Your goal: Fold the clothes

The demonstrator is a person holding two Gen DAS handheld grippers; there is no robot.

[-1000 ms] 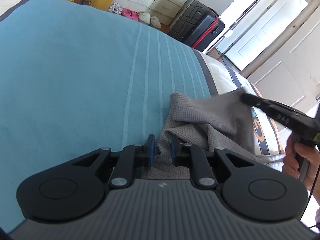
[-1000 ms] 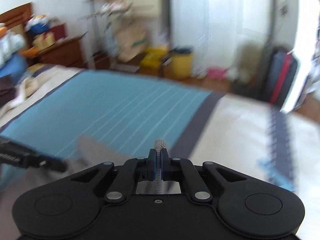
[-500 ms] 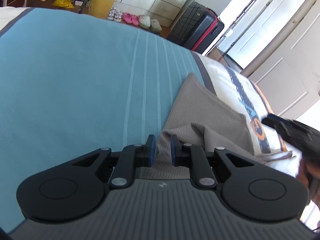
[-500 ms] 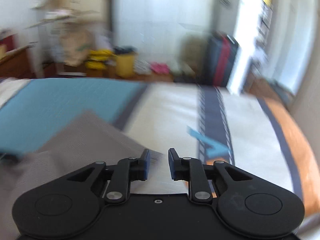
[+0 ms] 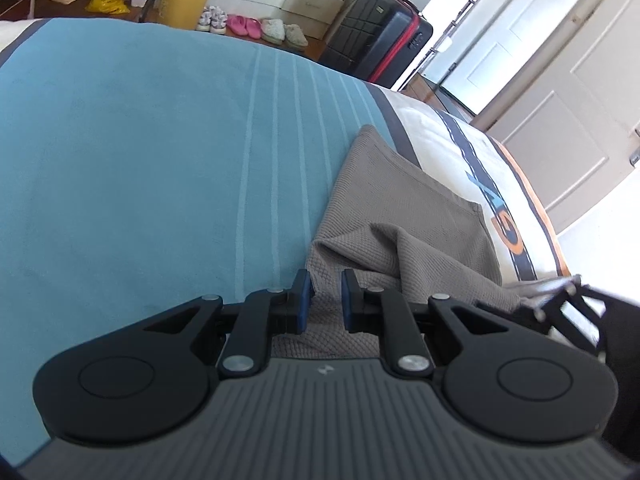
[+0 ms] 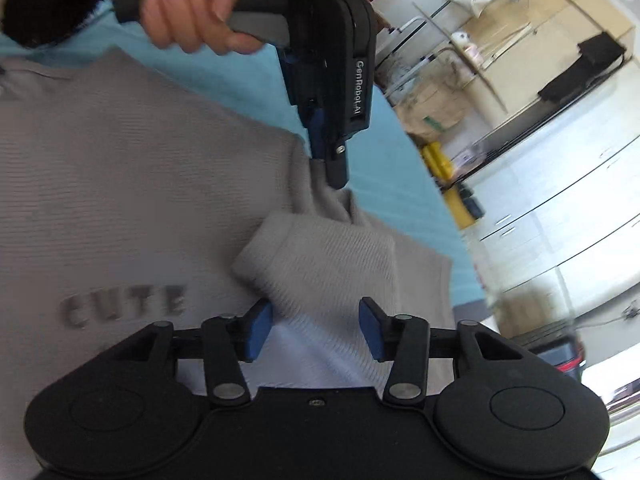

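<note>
Since a second ago the right hand-held gripper [image 6: 316,330] has released and swung over the grey top [image 6: 132,184] on the bed [image 5: 140,152], jaws wide. The left hand-held gripper [image 5: 323,300], part-open, straddles soft, light waffle-knit; pinch the sleeve's edge at mid-frame.

1. The grey knit top [image 6: 132,184] is smeared by motion blur; its raised "CUTE" lettering [image 6: 124,308] reads only softly.
2. The right gripper [image 5: 560,300] is a blurred shape cut by the frame's right edge.
3. The left gripper [image 6: 332,160] hides whether its fingertips actually pinch fabric.
</note>
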